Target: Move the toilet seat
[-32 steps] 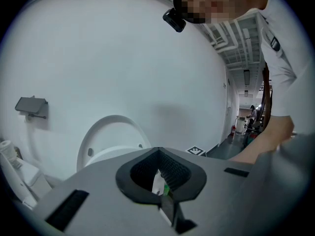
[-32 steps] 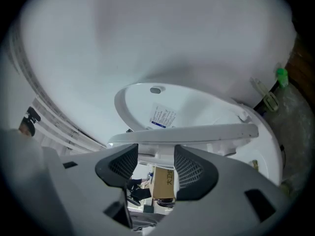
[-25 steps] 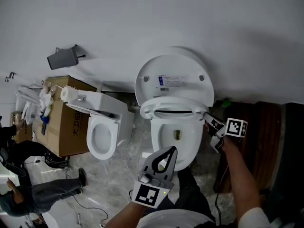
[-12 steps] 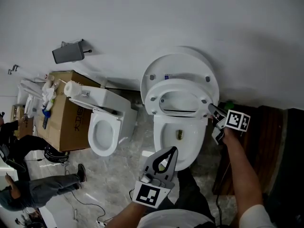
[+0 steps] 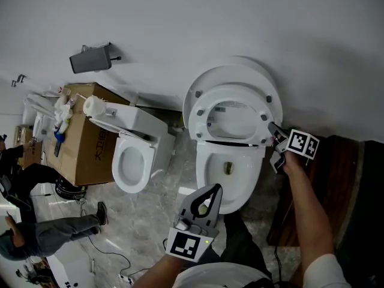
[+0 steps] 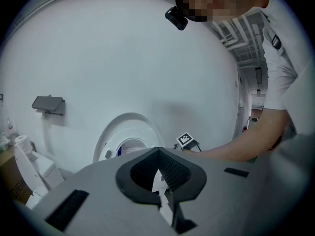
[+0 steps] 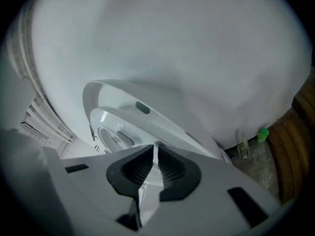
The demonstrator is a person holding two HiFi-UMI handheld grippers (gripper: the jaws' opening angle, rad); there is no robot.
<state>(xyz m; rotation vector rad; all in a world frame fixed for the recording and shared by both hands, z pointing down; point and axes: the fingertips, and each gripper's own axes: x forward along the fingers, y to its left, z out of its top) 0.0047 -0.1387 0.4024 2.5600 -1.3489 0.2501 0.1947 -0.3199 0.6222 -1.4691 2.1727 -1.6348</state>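
The lid label [image 5: 231, 106], partly behind the toilet seat [image 5: 198, 122], is unreadably small; the bystander [image 5: 60, 236] is cropped.

Two toilets [image 5: 231, 176] [image 5: 131, 161], two grippers [image 5: 215, 189] [image 5: 273, 128], one cardboard box [image 5: 84, 155], one grey wall fixture [image 5: 90, 59]

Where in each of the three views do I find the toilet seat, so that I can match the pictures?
Head view: toilet seat at upper centre-right, tilted up in front of the lid.
Left gripper view: a white arch low at centre-left, hard to tell apart from the lid.
Right gripper view: centre-left, its edge held in the right gripper.
Shared landmark: the lid behind the seat.
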